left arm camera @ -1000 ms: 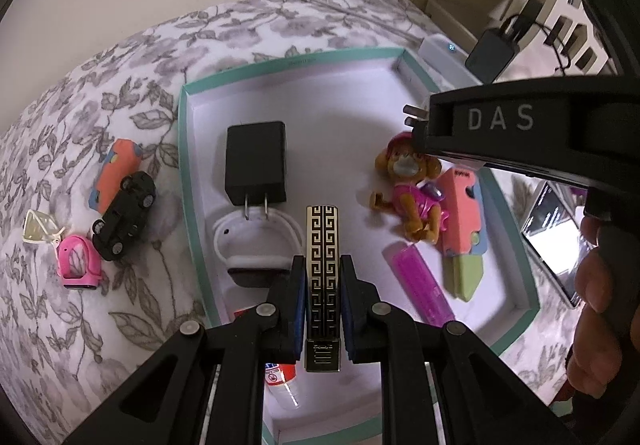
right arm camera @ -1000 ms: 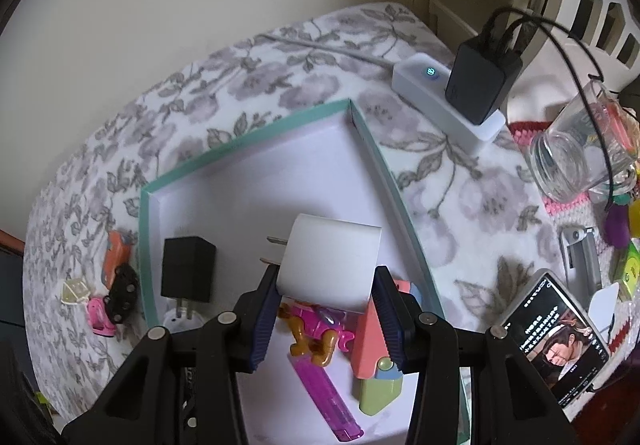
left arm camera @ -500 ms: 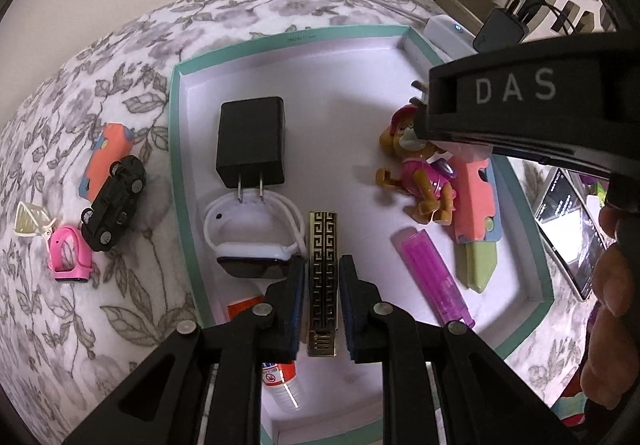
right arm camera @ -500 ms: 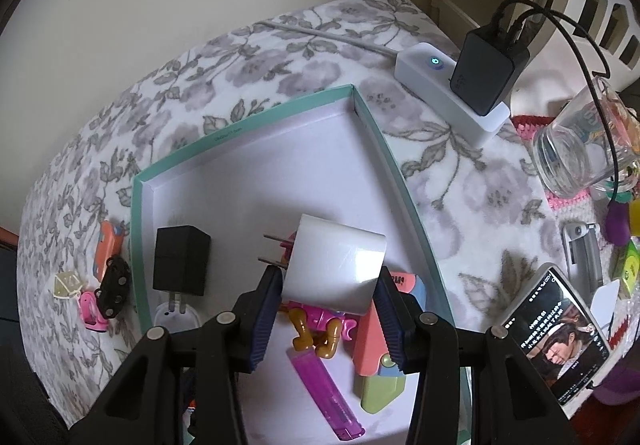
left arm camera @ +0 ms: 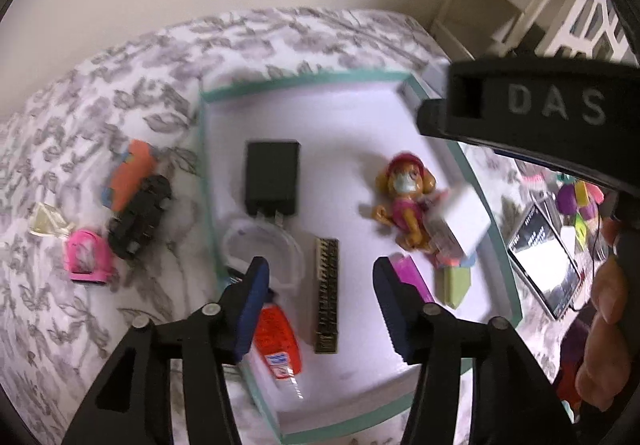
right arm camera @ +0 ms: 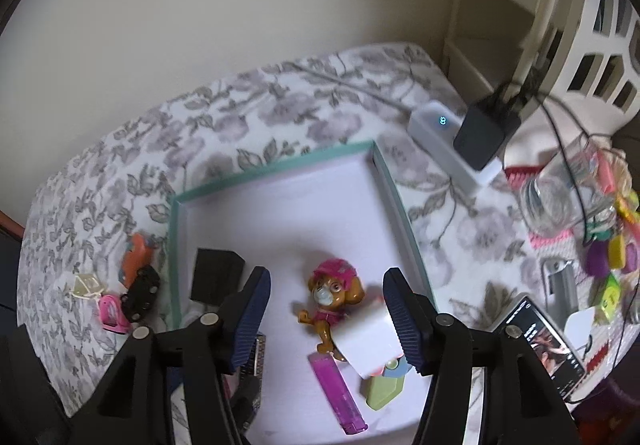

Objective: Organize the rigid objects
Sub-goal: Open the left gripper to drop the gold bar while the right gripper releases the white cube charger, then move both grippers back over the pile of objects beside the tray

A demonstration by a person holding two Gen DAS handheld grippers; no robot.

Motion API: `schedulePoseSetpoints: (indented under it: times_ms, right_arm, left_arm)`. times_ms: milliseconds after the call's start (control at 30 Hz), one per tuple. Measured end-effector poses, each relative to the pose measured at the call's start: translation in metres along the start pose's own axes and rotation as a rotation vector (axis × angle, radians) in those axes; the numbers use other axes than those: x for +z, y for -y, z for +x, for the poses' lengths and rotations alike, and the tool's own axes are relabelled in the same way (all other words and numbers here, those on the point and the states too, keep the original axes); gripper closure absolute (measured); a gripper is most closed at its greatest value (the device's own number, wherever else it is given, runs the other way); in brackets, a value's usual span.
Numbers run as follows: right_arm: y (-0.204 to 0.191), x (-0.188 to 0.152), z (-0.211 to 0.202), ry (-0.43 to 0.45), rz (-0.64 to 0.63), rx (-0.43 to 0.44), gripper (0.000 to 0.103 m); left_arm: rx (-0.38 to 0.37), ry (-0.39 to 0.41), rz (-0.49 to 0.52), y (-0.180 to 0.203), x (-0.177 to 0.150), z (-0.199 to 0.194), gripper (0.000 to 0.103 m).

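A white tray with a teal rim (left arm camera: 304,79) lies on the flowered cloth. My left gripper (left arm camera: 324,297) hovers over it with its jaws opening. The gold-and-black patterned bar (left arm camera: 326,293) lies flat on the tray floor below, free of the pads. My right gripper (right arm camera: 328,313) is also opening above the tray. The white charger (right arm camera: 368,337) lies loose below it, tilted against the pup figure (right arm camera: 332,297) and a coral piece. A black charger (left arm camera: 272,177), a purple lighter (right arm camera: 336,389) and a green block (right arm camera: 380,385) are also in the tray.
Left of the tray lie a black toy car (left arm camera: 138,217), an orange toy (left arm camera: 128,173) and a pink piece (left arm camera: 86,261). To the right are a power strip (right arm camera: 452,137) with a black adapter, a glass jar (right arm camera: 552,197) and a lit phone (right arm camera: 540,341).
Both grippers opened and rose. The left let go of the patterned bar, which now lies in the tray. The right released the white charger, which dropped beside the pup figure.
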State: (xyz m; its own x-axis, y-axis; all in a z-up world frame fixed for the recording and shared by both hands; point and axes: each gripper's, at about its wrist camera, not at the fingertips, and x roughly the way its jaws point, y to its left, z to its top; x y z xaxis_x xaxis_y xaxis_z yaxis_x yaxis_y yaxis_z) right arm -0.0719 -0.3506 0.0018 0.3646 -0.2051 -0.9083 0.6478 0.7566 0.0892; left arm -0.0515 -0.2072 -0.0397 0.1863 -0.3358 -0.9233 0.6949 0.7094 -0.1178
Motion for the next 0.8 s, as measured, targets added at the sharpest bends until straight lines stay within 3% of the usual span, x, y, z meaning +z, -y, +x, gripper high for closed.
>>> schedulePoseSetpoints:
  times_ms: [200, 333, 800]
  right_arm:
    - [-0.008, 0.005, -0.023, 0.056, -0.018, 0.002, 0.04]
    - [-0.015, 0.006, -0.034, 0.081, -0.038, -0.002, 0.04]
    - [-0.06, -0.004, -0.034, 0.067, -0.133, 0.038, 0.04]
  left_arm:
    - [0.016, 0.056, -0.085, -0.026, 0.009, -0.019, 0.043]
    - [0.067, 0.099, -0.14, -0.049, 0.013, -0.032, 0.041]
    - [0.194, 0.149, -0.457, -0.166, 0.008, -0.063, 0.037]
